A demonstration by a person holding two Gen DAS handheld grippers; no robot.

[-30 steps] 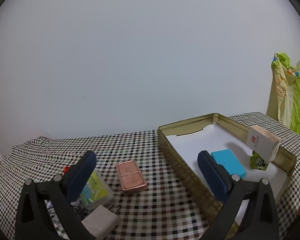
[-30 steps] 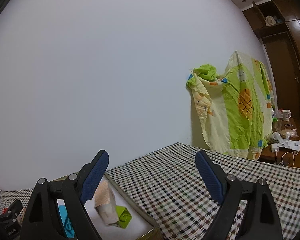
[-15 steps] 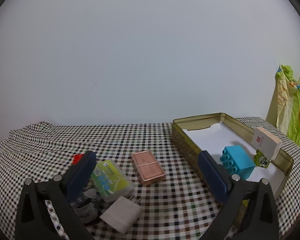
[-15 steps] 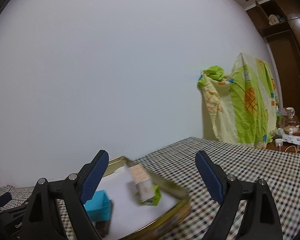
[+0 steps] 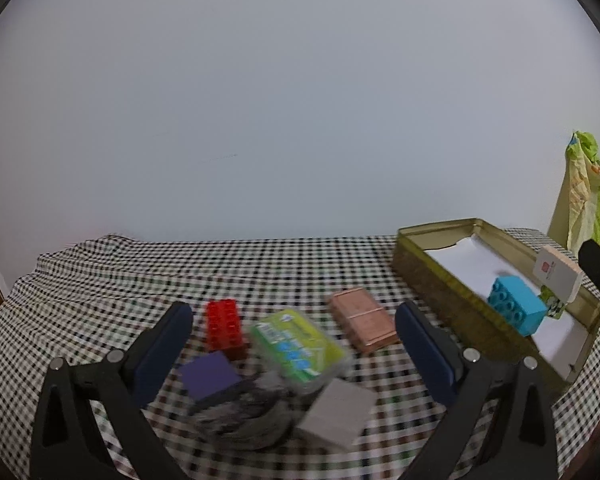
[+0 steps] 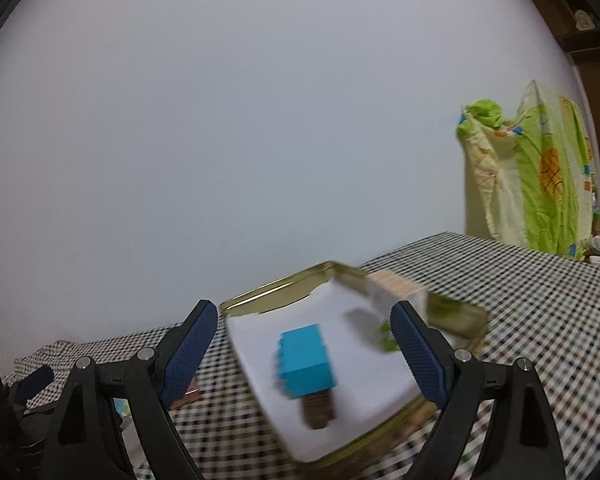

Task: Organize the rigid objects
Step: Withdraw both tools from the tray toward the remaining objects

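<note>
Tin tray (image 5: pixel 432 280) holds a blue brick (image 5: pixel 516 310) and white box (image 5: pixel 558 274); red brick (image 5: pixel 223 327), copper case (image 5: pixel 362 320) and others wait on the counter (image 5: pixel 100 280). Both grippers, left (image 5: pixel 292 350) and right (image 6: pixel 302 354), gape empty.

The tin (image 5: pixel 432 276) sits at three o'clock on the tablecloth (image 5: pixel 140 272), holding a block (image 5: pixel 518 310). A flat case (image 5: pixel 362 320) lies beside it at nine o'clock, the pile (image 5: pixel 276 368) beyond that.

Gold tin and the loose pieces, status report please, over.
Left gripper open, right gripper open, both empty. Gold tin holds blue brick and white box. Red brick, copper case on the cloth.
</note>
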